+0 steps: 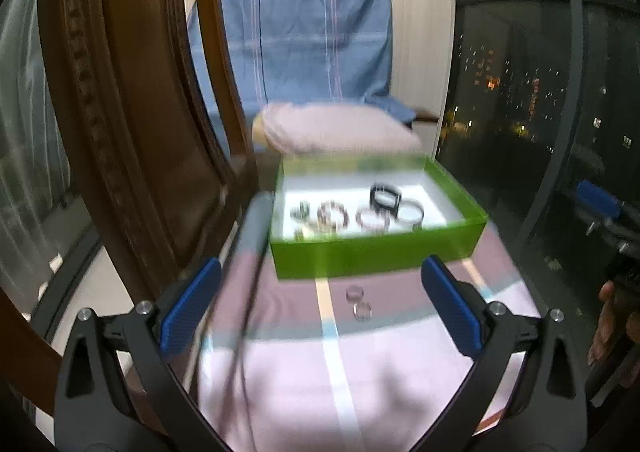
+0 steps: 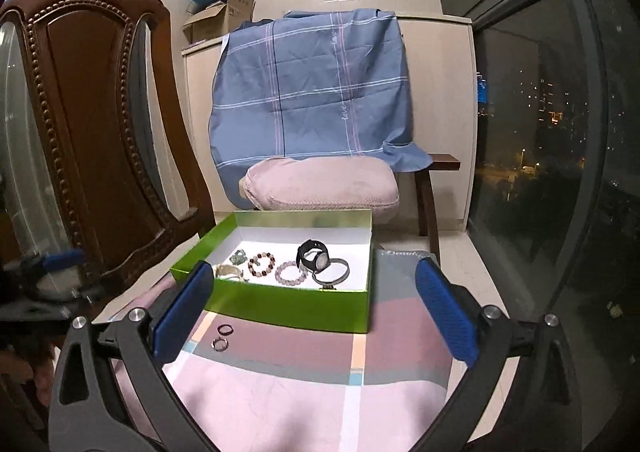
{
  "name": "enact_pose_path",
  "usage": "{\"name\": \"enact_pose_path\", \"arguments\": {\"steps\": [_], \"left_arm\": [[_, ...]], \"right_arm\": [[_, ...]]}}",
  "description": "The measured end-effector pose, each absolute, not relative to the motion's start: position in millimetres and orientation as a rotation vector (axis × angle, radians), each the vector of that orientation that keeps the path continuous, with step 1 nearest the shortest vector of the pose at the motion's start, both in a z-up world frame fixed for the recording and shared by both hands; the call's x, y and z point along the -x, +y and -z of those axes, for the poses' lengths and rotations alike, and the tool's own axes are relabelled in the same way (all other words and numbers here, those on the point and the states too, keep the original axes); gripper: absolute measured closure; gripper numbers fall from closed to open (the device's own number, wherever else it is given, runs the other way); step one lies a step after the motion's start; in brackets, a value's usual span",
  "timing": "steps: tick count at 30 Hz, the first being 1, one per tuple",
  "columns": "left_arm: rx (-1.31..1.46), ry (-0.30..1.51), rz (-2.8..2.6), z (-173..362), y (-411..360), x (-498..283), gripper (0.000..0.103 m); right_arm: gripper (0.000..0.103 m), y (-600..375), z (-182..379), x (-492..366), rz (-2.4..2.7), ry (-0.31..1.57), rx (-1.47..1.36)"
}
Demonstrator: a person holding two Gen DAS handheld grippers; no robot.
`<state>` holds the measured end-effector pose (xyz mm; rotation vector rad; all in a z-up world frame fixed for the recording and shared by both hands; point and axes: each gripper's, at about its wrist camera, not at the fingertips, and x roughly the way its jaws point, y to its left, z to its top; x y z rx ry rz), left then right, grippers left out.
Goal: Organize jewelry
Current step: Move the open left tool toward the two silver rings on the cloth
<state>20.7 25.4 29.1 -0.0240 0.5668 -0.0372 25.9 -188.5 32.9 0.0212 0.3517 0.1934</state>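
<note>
A green box [image 2: 280,306] with a white inside stands on the pink striped cloth [image 2: 280,384]; it also shows in the left wrist view [image 1: 376,254]. In it lie a black watch [image 2: 314,254], a grey bangle [image 2: 332,272], bead bracelets [image 2: 262,264] and other pieces. Two small rings [image 2: 222,336] lie on the cloth in front of the box, also in the left wrist view [image 1: 359,302]. My right gripper [image 2: 314,312] is open and empty above the cloth, short of the box. My left gripper [image 1: 320,300] is open and empty, the rings between its fingers' lines.
A carved wooden chair [image 2: 92,123] stands at the left. A pink cushion [image 2: 324,185] and a blue checked cloth [image 2: 316,91] sit behind the box. A dark window [image 2: 560,131] runs along the right. The left wrist view is blurred.
</note>
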Motion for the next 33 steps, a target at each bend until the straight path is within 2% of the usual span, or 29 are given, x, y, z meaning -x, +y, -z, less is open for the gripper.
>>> {"name": "enact_pose_path", "arguments": {"steps": [12, 19, 22, 24, 26, 30, 33], "left_arm": [[0.011, 0.609, 0.047, -12, 12, -34, 0.004], [0.038, 0.733, 0.1, 21, -8, -59, 0.004], [0.028, 0.803, 0.089, 40, -17, -76, 0.011], [0.036, 0.848, 0.071, 54, -19, -88, 0.022], [0.044, 0.88, 0.061, 64, -20, -97, 0.027], [0.045, 0.922, 0.052, 77, -23, -107, 0.035], [0.034, 0.934, 0.055, 81, -27, -110, 0.037]], "right_arm": [[0.005, -195, -32, -36, -0.192, 0.371, -0.06], [0.005, -196, -29, -44, -0.193, 0.395, -0.063], [0.005, -193, -26, -49, -0.195, 0.418, -0.054], [0.005, -191, -24, -51, -0.201, 0.431, -0.052], [0.005, -189, -22, -52, -0.207, 0.438, -0.046], [0.005, -187, -21, -50, -0.217, 0.443, -0.035], [0.005, -187, -21, -51, -0.22, 0.45, -0.032]]}}
